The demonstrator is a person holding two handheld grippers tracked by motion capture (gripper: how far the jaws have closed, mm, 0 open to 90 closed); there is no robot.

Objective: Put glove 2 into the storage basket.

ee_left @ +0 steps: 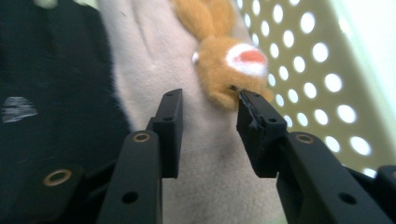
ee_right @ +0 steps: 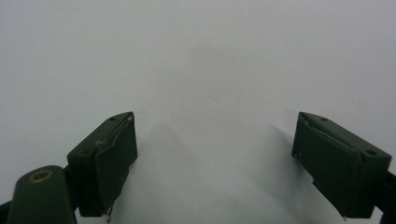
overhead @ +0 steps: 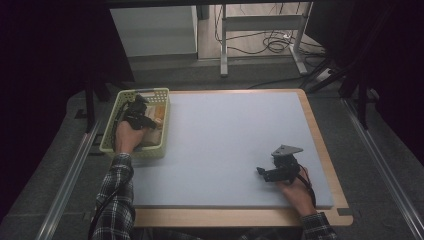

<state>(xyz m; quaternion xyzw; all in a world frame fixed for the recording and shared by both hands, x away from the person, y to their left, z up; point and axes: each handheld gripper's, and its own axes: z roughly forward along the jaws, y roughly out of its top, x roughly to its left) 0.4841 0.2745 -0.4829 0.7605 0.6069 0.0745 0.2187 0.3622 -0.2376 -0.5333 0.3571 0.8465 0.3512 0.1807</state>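
The right gripper (overhead: 270,172) rests low near the front right corner of the worktop (overhead: 230,145), well apart from the work. Its jaws stand wide apart over bare grey surface, with nothing between them. This reads as a parked position, keeping the right side out of the way while the other hand works.

The left gripper (overhead: 142,116) is lowered into the basket (overhead: 163,131), which sits at the worktop's left edge toward the far left corner. Its jaws are apart, not clamped on anything. Between and just beyond them lies a cream cloth (ee_left: 154,60); one jaw tip touches or nearly touches the lower end of an orange plush toy (ee_left: 224,70) lying on that cloth beside the perforated basket wall. A dark item (ee_left: 51,79) lies to the other side.

The open jaws and the downward angle suggest an approach to grasp the plush toy. The soft toy will compress under closure, so a hold on its body is preferable.
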